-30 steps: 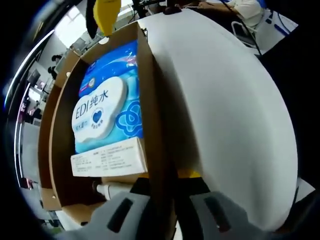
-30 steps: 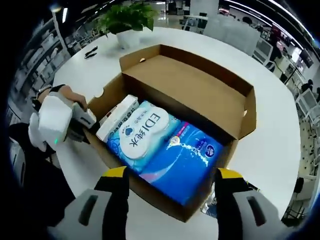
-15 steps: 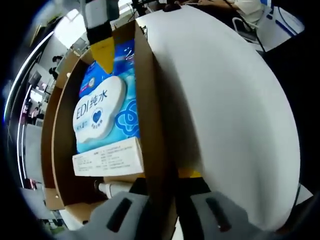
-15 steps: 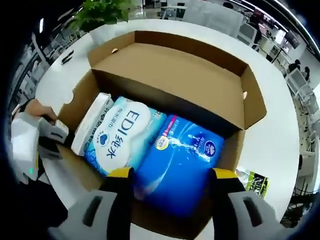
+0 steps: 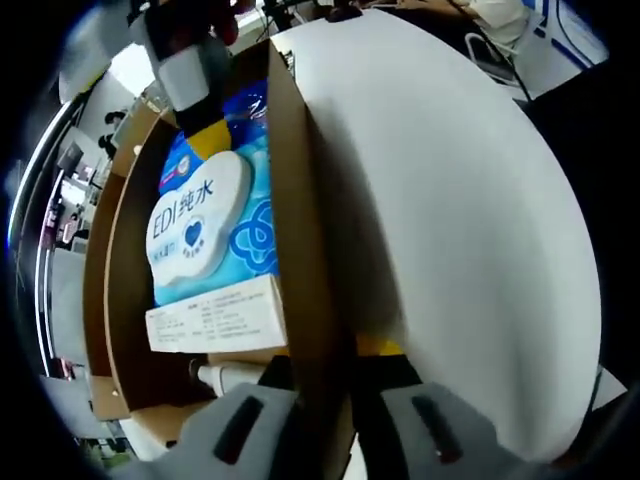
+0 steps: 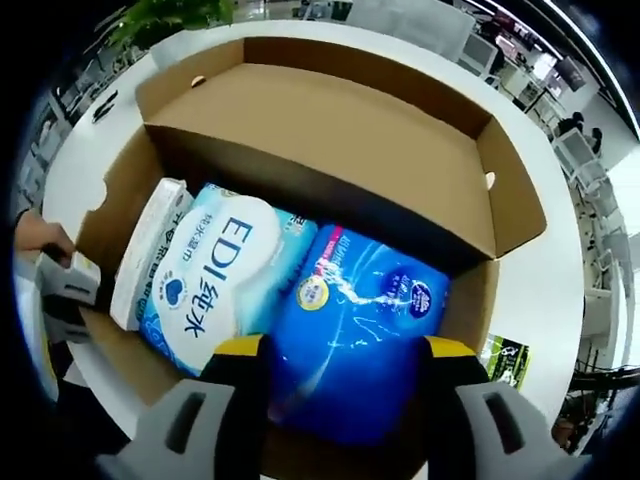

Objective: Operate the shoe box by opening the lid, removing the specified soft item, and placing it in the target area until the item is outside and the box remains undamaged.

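Presently the right tongs (image 6: 335, 365) hang spread wide over the dark blue soft pack (image 6: 360, 340), which lies inside the open shoe box (image 6: 330, 130) between their tips. Left tongs (image 5: 325, 375) are clamped on the box's side wall (image 5: 300, 220), on the white desk (image 5: 470, 230).

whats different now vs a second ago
The right gripper has come down into the open shoe box, its open jaws now straddling the dark blue pack; in the left gripper view it has come further in over the box. Nothing is gripped yet. The left gripper stays clamped on the box's side wall. The light blue pack and lid have not moved.
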